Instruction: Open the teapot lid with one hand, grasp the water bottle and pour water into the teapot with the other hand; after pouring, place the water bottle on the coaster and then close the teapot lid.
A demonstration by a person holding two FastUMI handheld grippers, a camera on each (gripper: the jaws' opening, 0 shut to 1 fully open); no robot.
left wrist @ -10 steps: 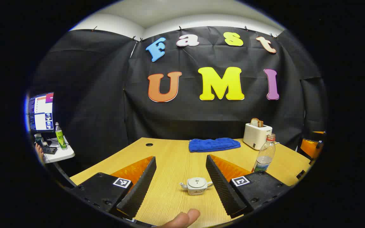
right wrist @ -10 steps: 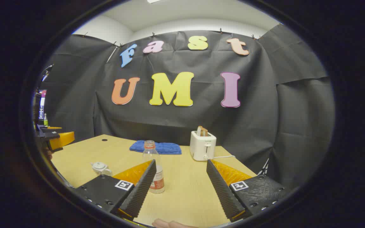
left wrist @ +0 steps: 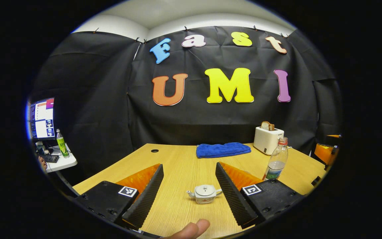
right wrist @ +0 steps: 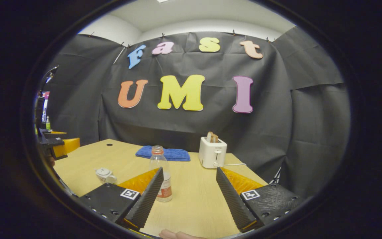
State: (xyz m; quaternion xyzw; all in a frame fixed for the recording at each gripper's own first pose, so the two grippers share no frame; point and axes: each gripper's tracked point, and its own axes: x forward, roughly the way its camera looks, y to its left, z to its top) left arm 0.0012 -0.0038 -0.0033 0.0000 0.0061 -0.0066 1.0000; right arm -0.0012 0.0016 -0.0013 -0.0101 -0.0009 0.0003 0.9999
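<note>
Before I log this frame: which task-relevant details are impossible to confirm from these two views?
- Coaster: I cannot find it on the table in either view.
- Water bottle: its base is hidden behind the right gripper's finger in the right gripper view.
- Teapot: too small to tell how its lid is seated.

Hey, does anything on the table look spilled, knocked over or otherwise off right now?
Nothing stands out. The teapot sits upright with its lid on, the water bottle stands upright and capped, and the wooden table around them looks dry. Both grippers are open, holding nothing.
</note>
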